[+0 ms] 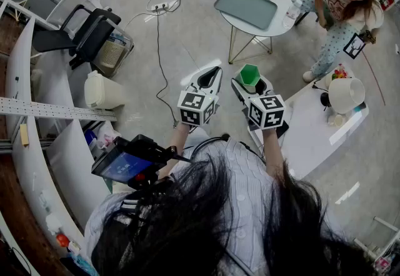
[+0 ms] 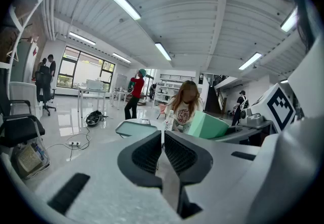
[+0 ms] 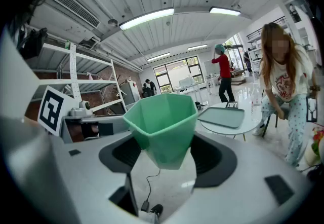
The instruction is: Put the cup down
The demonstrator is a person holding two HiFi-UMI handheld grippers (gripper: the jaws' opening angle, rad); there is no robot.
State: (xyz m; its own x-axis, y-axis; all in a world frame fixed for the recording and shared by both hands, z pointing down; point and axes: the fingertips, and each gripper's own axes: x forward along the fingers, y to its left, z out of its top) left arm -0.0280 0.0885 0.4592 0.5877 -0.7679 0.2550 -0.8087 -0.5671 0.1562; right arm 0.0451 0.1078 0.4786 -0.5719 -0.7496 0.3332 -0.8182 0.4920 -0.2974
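While the right gripper (image 1: 251,83) carries the green faceted cup (image 1: 249,73), its jaws stand spread wide with the pads pressing on the cup's two sides. The cup stands upright between them, mouth up, its long axis crossing the line of the jaws. Below the jaws, past the cup's base, there is only floor (image 3: 169,187), so the cup hangs in the air. As I judge it, the nearest surface is the white table (image 1: 312,137), just to the right of these jaws and lower. The round table (image 3: 243,124) with its grey tray (image 3: 221,116) stands well ahead of them. Just left of the right jaws, the left gripper (image 2: 163,149) has its jaws closed together on nothing, so setting down falls to the right hand.
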